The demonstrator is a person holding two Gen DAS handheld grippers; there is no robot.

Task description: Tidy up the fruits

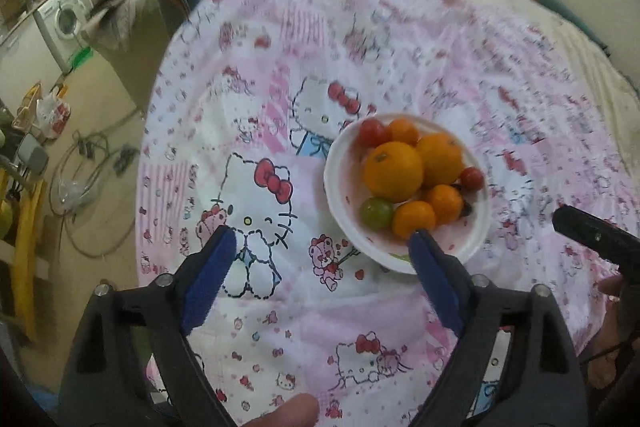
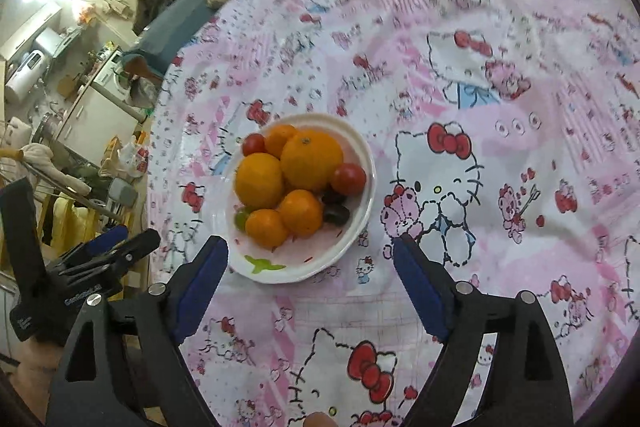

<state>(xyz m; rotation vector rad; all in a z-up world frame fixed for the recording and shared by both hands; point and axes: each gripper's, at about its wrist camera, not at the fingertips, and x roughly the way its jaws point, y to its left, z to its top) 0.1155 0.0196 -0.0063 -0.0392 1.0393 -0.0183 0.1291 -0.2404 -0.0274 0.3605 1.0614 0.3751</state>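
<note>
While the left gripper (image 1: 320,239) is hovering with its blue-padded jaws spread wide and nothing between them, its right fingertip (image 1: 420,239) is sitting over the near rim of the round white foam bowl (image 1: 340,195). The right gripper (image 2: 310,245) is likewise hanging released and empty, its left fingertip (image 2: 218,247) lying just beside the same bowl's near-left rim. The bowl is resting on the pink-and-white cartoon-cat printed bedsheet (image 1: 280,67), which is covering a bed. Inside the bowl, two large round oranges (image 1: 394,171) are lying side by side in the middle, with three smaller orange mandarins (image 1: 414,219) crowding around them. A small green tomato (image 1: 376,213) is lying at the near-left of the pile, red cherry tomatoes (image 1: 372,133) are sitting at the far and right edges, and dark purple grapes (image 2: 336,213) are tucked low at the right side
</note>
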